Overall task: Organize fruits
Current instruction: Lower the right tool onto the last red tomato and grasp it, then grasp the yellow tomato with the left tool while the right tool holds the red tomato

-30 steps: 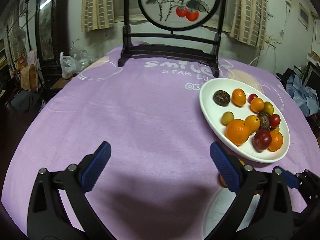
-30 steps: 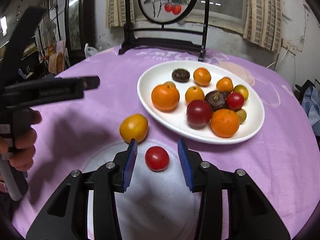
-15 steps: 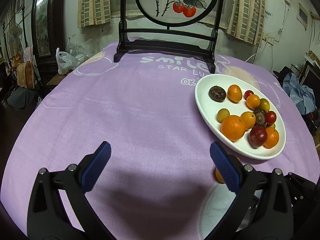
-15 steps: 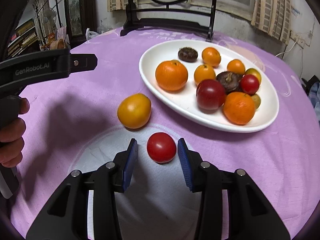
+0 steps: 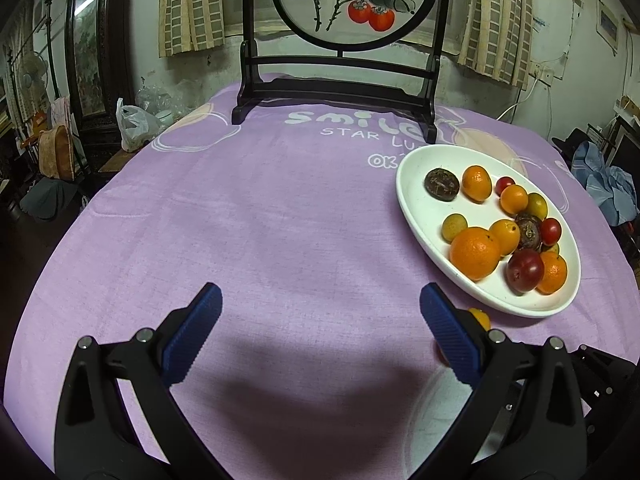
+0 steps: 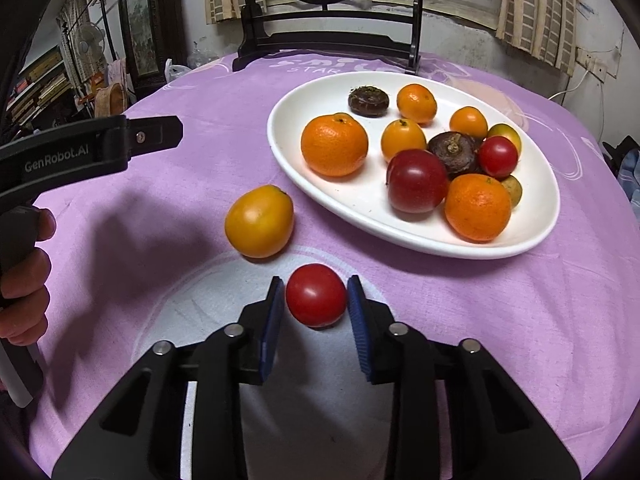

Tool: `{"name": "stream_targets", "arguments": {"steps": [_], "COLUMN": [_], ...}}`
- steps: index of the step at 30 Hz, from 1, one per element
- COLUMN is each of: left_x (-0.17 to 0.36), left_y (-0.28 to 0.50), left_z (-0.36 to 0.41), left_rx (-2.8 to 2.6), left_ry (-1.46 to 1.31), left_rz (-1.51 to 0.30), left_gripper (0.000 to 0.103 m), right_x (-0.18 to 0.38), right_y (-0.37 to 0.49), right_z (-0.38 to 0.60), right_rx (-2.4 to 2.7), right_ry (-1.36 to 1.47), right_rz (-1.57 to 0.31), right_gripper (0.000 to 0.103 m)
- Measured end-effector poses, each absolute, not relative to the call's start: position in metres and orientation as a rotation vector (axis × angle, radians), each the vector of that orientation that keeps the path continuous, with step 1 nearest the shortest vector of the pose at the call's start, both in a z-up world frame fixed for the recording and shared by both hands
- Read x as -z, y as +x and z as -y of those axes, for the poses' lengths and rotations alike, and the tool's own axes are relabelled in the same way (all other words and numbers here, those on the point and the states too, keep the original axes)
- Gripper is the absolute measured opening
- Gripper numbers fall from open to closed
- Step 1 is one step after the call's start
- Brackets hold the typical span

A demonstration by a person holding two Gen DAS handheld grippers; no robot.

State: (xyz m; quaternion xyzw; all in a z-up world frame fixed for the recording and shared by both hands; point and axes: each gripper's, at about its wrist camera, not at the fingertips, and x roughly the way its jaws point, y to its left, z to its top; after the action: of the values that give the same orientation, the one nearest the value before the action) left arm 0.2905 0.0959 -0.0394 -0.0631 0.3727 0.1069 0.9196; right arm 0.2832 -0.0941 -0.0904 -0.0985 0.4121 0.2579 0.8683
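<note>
A white oval plate (image 6: 288, 160) on the purple tablecloth holds several oranges, red tomatoes and dark fruits; it also shows in the left wrist view (image 5: 412, 208). A red tomato (image 6: 316, 295) lies on the cloth between the blue pads of my right gripper (image 6: 316, 300), whose jaws stand close on both sides of it. A yellow-orange fruit (image 6: 259, 221) lies just left of it, partly seen in the left wrist view (image 5: 478, 317). My left gripper (image 5: 320, 328) is wide open and empty over bare cloth.
A dark wooden stand with a round painted screen (image 5: 344, 80) stands at the table's far edge. The left gripper's body and the hand holding it (image 6: 24, 240) are at the left of the right wrist view. The table's edge curves around on all sides.
My right gripper has moved forward around the red tomato and narrowed its jaws onto it. The left gripper has stayed open with little movement.
</note>
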Motion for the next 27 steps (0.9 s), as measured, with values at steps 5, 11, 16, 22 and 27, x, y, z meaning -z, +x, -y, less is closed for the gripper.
{"name": "stream_targets", "arguments": {"steps": [5, 11, 16, 22, 27], "left_x": [0.041, 0.042, 0.055, 0.07, 0.082], "left_y": [0.291, 0.289, 0.291, 0.295, 0.304], "left_z": [-0.093, -0.083, -0.051, -0.015, -0.01], "left_rx": [-0.216, -0.157, 0.032, 0.115, 0.079], "left_ry": [-0.113, -0.113, -0.102, 0.018, 0.057], "left_rz": [-0.771, -0.759, -0.806, -0.827, -0.861], "left_gripper": [0.101, 0.101, 0.101, 0.099, 0.08], "right_x": [0.084, 0.05, 0.05, 0.049, 0.051], "right_y": [0.284, 0.288, 0.294, 0.289, 0.287], "right_z": [0.107, 0.154, 0.169, 0.16, 0.155], "right_rx": [-0.571, -0.541, -0.503, -0.52, -0.526], "right_ry": [-0.119, 0.134, 0.196, 0.152, 0.134], "right_rz": [-0.879, -0.787, -0.799, -0.796, -0.801], "right_gripper": [0.028, 0.028, 0.028, 0.028, 0.028]}}
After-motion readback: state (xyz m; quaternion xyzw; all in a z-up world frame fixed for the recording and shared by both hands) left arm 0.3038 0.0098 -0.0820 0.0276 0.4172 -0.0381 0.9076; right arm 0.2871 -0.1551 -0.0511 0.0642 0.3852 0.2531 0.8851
